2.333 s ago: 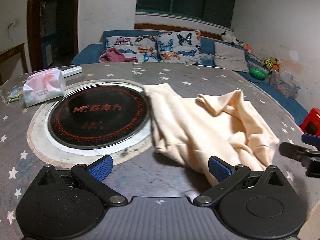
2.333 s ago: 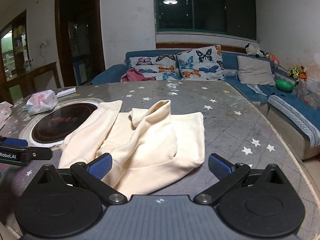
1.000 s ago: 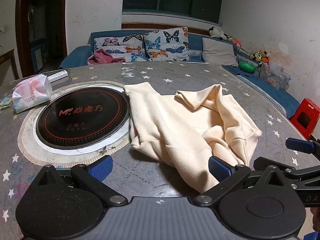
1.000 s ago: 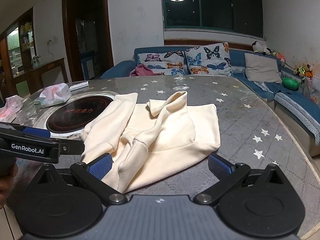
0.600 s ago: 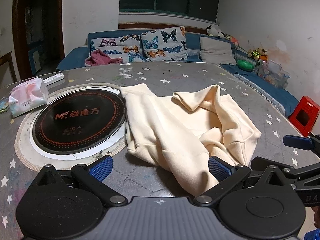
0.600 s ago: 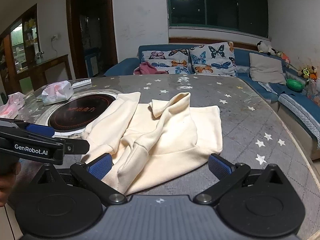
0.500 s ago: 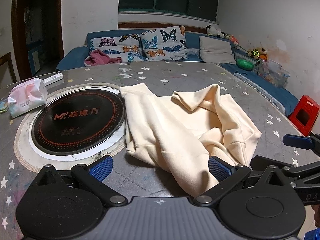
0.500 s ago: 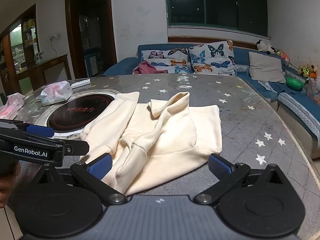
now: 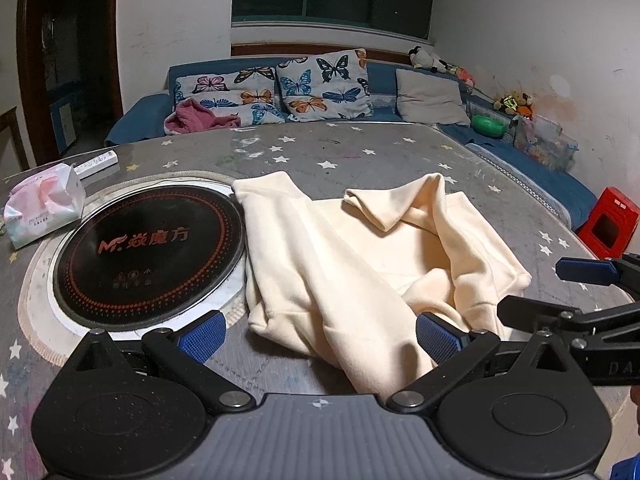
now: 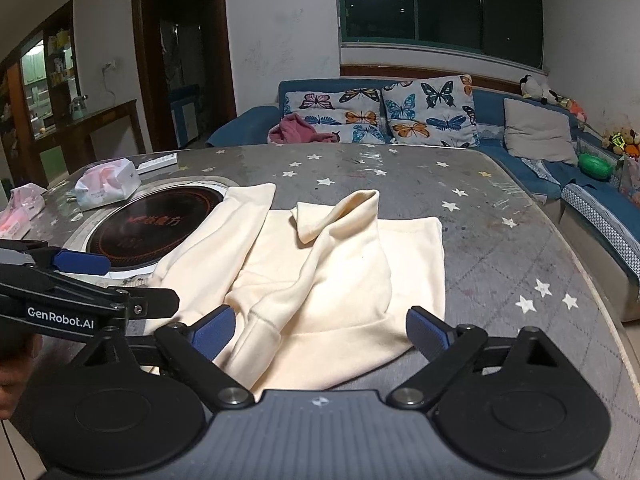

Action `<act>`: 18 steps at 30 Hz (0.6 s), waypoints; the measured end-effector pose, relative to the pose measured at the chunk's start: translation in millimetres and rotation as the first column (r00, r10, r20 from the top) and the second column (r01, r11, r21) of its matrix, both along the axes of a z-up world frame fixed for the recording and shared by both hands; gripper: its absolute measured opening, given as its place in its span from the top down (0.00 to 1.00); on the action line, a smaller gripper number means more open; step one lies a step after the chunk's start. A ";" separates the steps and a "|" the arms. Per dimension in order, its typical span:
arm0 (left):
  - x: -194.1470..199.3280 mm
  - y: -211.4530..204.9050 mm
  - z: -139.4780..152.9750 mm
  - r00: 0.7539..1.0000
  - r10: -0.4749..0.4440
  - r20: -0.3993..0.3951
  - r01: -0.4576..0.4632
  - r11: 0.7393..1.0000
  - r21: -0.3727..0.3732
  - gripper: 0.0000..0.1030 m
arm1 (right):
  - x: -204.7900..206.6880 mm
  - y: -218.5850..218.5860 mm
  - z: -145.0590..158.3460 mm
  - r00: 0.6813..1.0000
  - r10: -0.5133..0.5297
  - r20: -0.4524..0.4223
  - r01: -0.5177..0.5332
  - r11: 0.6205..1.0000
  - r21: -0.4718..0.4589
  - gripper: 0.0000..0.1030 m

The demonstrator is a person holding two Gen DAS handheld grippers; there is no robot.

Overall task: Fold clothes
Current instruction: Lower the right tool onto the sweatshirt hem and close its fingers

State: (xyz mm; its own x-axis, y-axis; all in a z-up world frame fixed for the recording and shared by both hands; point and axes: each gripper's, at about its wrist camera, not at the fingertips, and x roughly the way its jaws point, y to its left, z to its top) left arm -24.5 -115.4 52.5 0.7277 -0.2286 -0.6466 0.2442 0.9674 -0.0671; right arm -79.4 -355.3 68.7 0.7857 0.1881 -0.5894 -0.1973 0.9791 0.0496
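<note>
A cream sweatshirt [image 9: 360, 264] lies crumpled on the grey star-print table [image 9: 360, 152], one sleeve folded up over its middle. My left gripper [image 9: 320, 338] is open at the garment's near left edge, with the hem lying between its blue pads. My right gripper [image 10: 320, 334] sits at the near right edge of the sweatshirt [image 10: 320, 272]. Its jaws are closing, with cloth between them, but the pads [image 10: 426, 336] do not press on it. Each gripper shows at the side of the other's view.
A round black induction hob [image 9: 148, 248] is set into the table left of the garment. A tissue pack [image 9: 44, 204] and a white remote [image 9: 98, 160] lie beyond it. A blue sofa with butterfly cushions [image 9: 320, 84] stands behind. A red stool [image 9: 608, 224] is at the right.
The right gripper has shifted slightly along the garment's near edge and its pads have come a little inward. The left gripper and the sweatshirt have stayed put.
</note>
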 end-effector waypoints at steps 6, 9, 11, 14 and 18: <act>12.4 0.8 -0.7 1.000 0.010 -0.004 -0.010 1.000 -0.008 0.08 | 18.2 -4.0 1.3 1.000 -0.001 -0.015 0.001 1.000 0.004 0.20; 19.9 -0.5 0.0 1.000 0.012 -0.006 -0.012 1.000 -0.004 0.10 | 27.6 -4.9 1.8 1.000 0.006 -0.021 -0.006 1.000 -0.002 0.27; 25.6 -2.4 2.0 1.000 0.010 0.003 -0.010 1.000 0.002 0.12 | 35.4 -4.7 1.8 1.000 0.011 -0.028 -0.011 1.000 -0.007 0.34; 36.3 -5.9 5.3 1.000 0.009 0.017 -0.010 1.000 0.015 0.15 | 48.4 -5.1 1.9 0.999 0.014 -0.037 -0.014 1.000 -0.012 0.39; 55.4 -12.0 7.1 1.000 0.010 0.028 -0.011 0.999 0.036 0.19 | 70.4 -6.6 2.7 0.999 0.012 -0.047 -0.013 1.000 -0.013 0.45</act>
State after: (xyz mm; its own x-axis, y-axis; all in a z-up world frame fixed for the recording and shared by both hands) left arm 31.0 -127.4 59.5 0.7477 -0.1974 -0.6340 0.2353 0.9716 -0.0251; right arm -9.0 -361.9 71.4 0.7545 0.1895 -0.6283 -0.2071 0.9772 0.0461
